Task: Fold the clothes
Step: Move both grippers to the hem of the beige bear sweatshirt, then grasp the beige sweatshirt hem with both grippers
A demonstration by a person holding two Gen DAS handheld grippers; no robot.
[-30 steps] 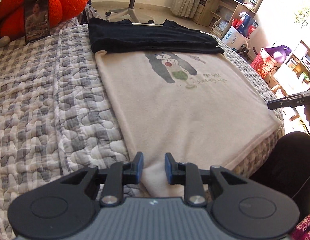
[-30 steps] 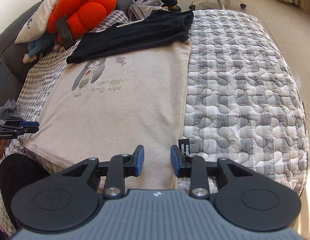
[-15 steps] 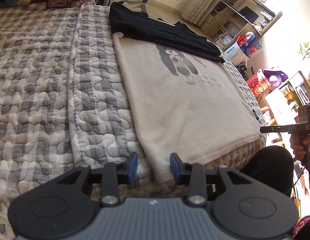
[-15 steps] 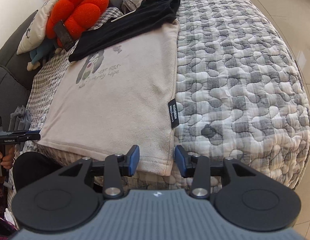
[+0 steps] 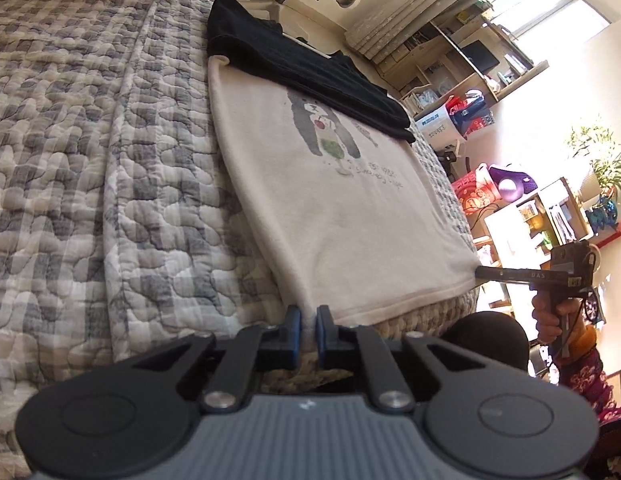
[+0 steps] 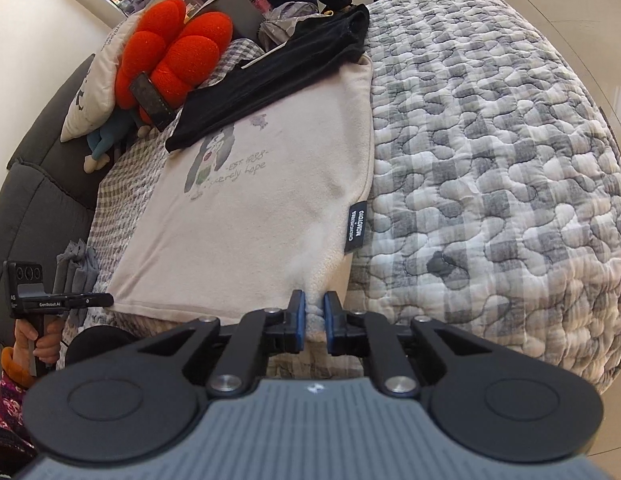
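A cream sweatshirt (image 5: 342,208) with a dog print lies flat on the quilted bed, also in the right wrist view (image 6: 262,208). A black garment (image 5: 302,68) lies across its far end (image 6: 278,68). My left gripper (image 5: 307,330) is shut on the near left hem corner of the sweatshirt. My right gripper (image 6: 313,322) is shut on the near right hem corner, just below a black side label (image 6: 356,227). Each gripper shows in the other's view, at the opposite corner (image 5: 510,274) (image 6: 86,300).
The grey checked quilt (image 6: 490,184) covers the bed. An orange plush cushion (image 6: 170,52), a phone (image 6: 150,100) and a white pillow (image 6: 94,92) sit at the head. Shelves and a red bag (image 5: 474,192) stand beside the bed. My dark-clad knee (image 5: 486,332) is at the bed's foot.
Both grippers dropped to the sweatshirt's near hem corners and closed on them; they were open half a second ago. The hem corners now rise slightly between the jaws.
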